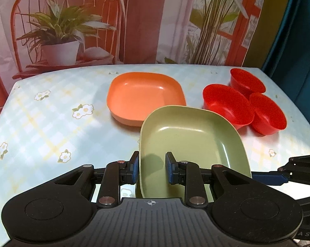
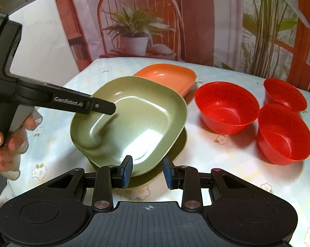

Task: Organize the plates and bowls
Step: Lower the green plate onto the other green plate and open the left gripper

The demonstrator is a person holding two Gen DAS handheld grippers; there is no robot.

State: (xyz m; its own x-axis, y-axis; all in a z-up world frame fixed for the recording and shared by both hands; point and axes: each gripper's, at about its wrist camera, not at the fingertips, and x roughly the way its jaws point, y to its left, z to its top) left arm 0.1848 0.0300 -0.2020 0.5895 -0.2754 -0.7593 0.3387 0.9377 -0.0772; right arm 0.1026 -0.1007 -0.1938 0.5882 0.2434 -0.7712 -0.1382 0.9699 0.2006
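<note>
Jaws of my left gripper [image 1: 151,167] clamp the near-left rim of the green plate [image 1: 194,142], which I hold tilted above the desk [image 1: 41,119]. My right gripper [image 2: 147,171] has narrow jaws around the plate's near rim; contact unclear. Orange plate [image 1: 144,96] lies behind it. Three red bowls [image 1: 226,105] cluster at right.

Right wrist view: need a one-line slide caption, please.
Left tongs hold the green plate tilted above the floral tablecloth, orange plate behind, three red bowls alongside.
</note>
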